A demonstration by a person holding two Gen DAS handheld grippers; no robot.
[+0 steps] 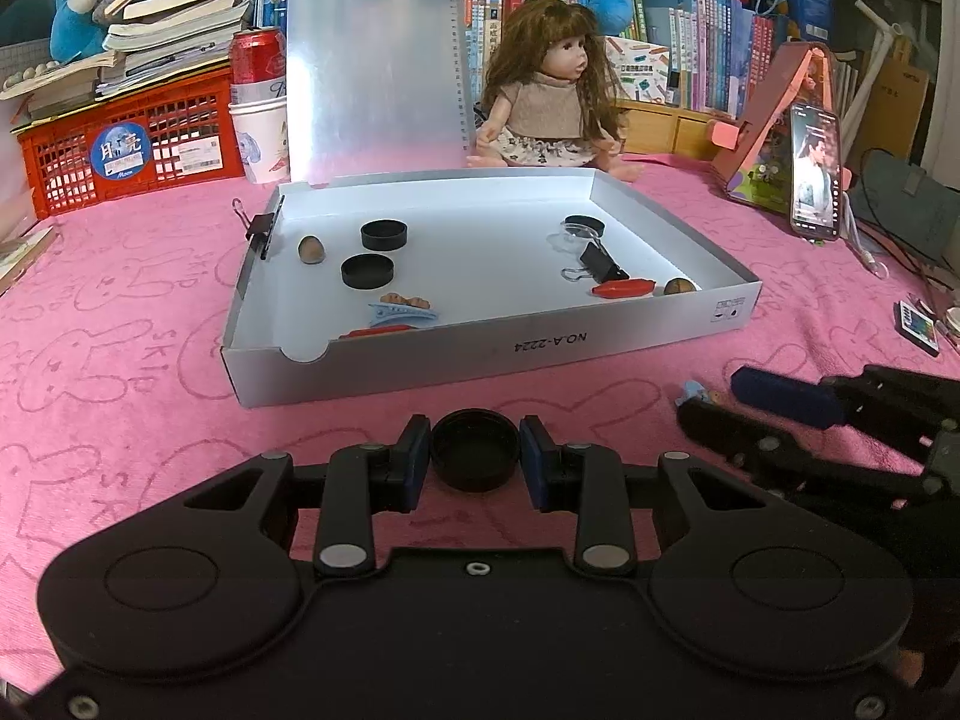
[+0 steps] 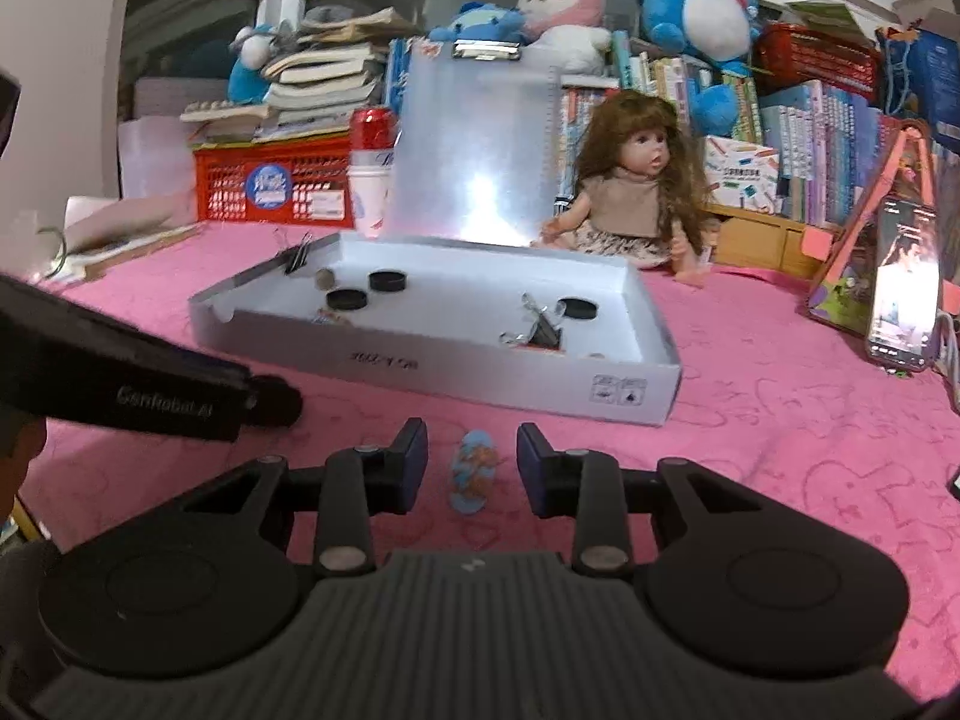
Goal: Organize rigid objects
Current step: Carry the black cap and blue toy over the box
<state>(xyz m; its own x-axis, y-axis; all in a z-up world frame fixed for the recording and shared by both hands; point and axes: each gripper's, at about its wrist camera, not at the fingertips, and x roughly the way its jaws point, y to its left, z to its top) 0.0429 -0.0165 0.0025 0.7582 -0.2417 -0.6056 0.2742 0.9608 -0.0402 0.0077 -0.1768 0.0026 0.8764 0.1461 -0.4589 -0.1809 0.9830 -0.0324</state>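
Left wrist: black cap (image 1: pixel 474 450) between jaws, pads touching both sides.

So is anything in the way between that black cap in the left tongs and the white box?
Only the box's own front wall. The cap sits between the left tongs, with bare pink cloth ahead of it. It would need lifting over that wall; other caps already lie inside.

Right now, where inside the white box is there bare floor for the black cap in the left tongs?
The middle of the white box lies bare, between the two black caps on the left and the binder clip on the right. The near-left corner is crowded by the blue hair clip.
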